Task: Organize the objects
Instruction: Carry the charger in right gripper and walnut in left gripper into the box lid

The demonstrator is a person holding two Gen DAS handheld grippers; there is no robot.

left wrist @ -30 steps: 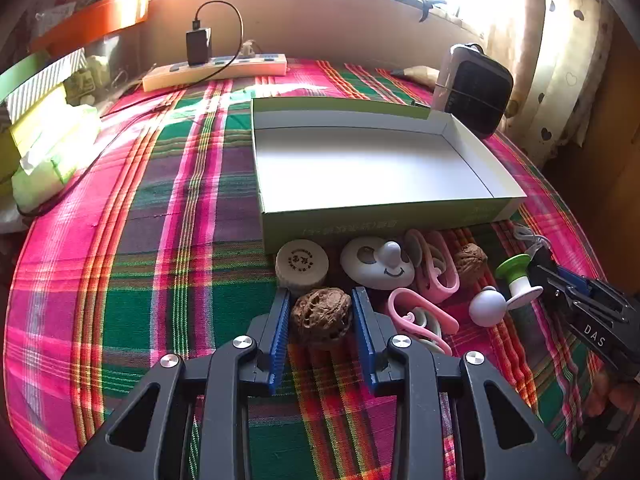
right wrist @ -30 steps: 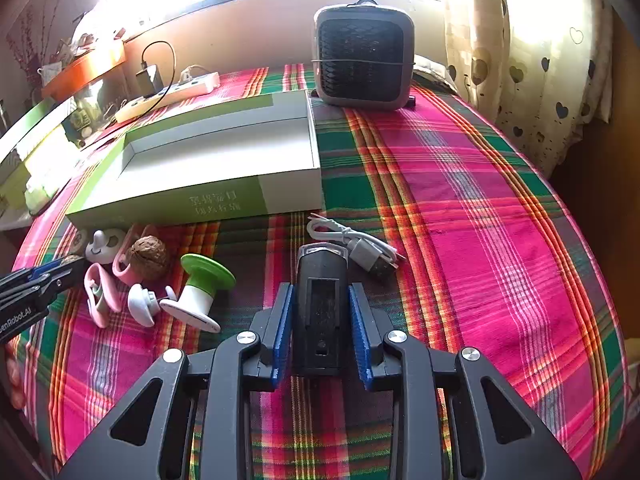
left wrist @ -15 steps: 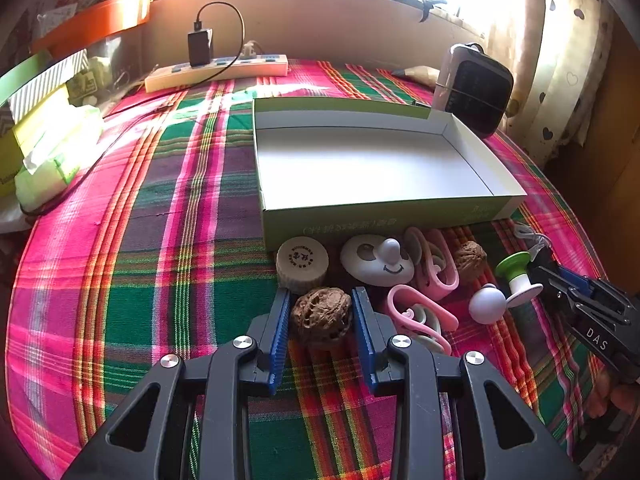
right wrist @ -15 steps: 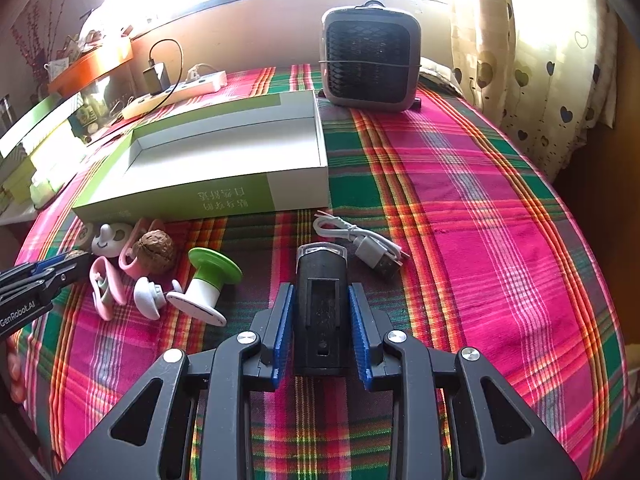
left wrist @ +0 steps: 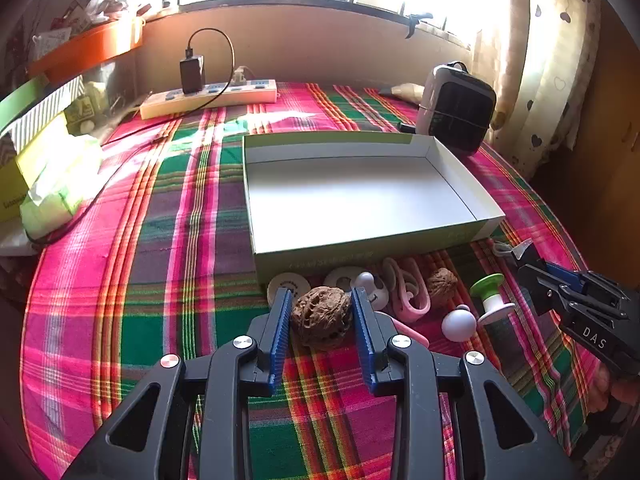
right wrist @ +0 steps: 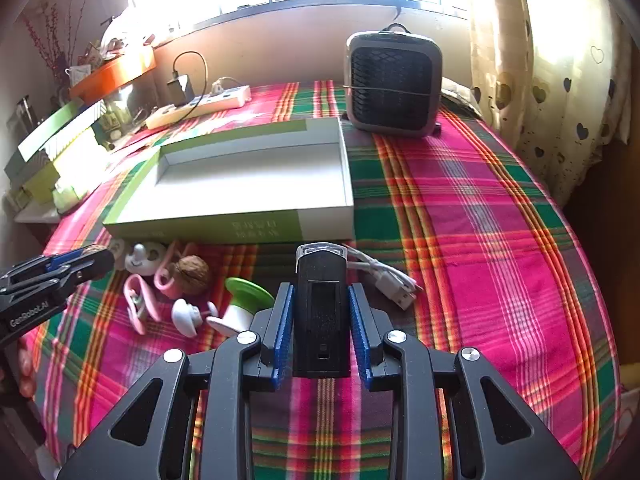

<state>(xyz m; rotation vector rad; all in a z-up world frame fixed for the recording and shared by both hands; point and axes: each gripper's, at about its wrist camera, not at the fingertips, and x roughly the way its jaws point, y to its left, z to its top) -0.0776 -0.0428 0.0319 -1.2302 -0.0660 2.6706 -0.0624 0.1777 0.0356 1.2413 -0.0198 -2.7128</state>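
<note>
Left gripper [left wrist: 322, 310] pinched a walnut [left wrist: 321, 316] between its blue pads, at 6 o'clock of the empty green-and-white box [left wrist: 360, 236] on the plaid cloth [left wrist: 160, 240]. A second walnut [left wrist: 441, 282], pink clips [left wrist: 408, 292] and a green-topped spool [left wrist: 490, 298] lay at 3 o'clock of it. Right gripper [right wrist: 321, 312] clamped a black bike light [right wrist: 321, 304], white cable [right wrist: 384, 276] at its 2 o'clock.
</note>
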